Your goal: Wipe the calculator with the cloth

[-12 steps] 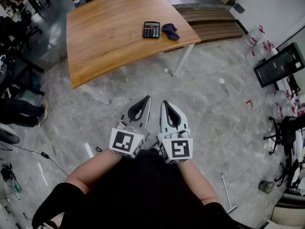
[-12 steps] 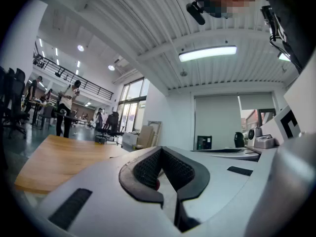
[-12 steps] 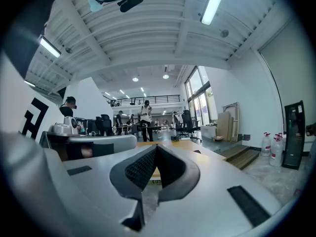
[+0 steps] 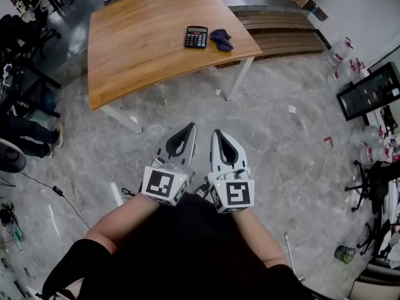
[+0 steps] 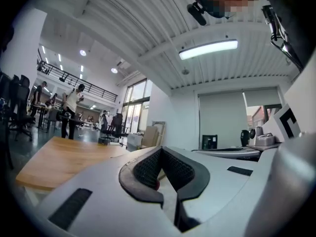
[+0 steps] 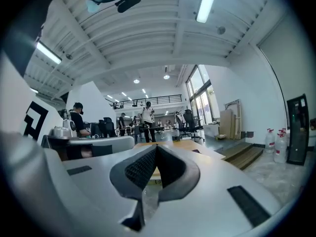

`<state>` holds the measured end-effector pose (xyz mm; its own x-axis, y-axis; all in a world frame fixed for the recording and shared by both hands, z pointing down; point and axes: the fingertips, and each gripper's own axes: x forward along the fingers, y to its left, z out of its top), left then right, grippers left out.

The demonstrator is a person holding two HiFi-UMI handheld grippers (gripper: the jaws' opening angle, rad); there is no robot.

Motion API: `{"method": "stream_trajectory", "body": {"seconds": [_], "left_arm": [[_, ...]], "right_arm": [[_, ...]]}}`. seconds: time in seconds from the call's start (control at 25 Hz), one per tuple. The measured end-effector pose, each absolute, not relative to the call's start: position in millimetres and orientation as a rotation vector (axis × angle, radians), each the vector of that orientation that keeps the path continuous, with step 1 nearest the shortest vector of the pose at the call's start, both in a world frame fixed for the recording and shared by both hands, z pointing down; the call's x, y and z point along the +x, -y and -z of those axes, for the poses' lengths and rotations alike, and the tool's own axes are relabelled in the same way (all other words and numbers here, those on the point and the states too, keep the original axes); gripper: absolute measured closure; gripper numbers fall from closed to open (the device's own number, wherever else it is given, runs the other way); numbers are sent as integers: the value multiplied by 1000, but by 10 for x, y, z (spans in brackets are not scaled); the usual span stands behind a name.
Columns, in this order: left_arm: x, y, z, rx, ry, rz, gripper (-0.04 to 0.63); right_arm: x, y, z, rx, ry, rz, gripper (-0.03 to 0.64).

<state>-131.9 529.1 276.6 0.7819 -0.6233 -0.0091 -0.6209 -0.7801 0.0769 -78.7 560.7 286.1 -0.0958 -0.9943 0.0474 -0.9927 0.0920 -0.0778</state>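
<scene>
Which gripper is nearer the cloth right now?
Right, narrowly. The right gripper is over the floor almost straight below the cloth in the head view; the left gripper sits beside it, offset further left. Both are well short of the table.

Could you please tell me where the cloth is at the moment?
In the head view, the dark cloth lies bunched on the wooden table, near its right-hand corner, just to the right of the calculator.
</scene>
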Motion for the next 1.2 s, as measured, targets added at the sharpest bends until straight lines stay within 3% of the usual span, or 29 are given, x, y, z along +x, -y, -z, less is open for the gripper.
{"method": "stream_trajectory", "body": {"seconds": [0.48,0.88,1.2], "left_arm": [[-1056,-4418,-3116,2835,1046,12,589],[-465,-2426,-3174,2878,927,40,589],[-452,-1153,-3246,2857,864,2,589]], "right_arm": [[-456,-4843,-3181,-2049,-2305,257,601],[-13,-2851,-3179,-2098,-2325,218,601],[97,-1552,-3128,-2163,-2295,192,601]]}}
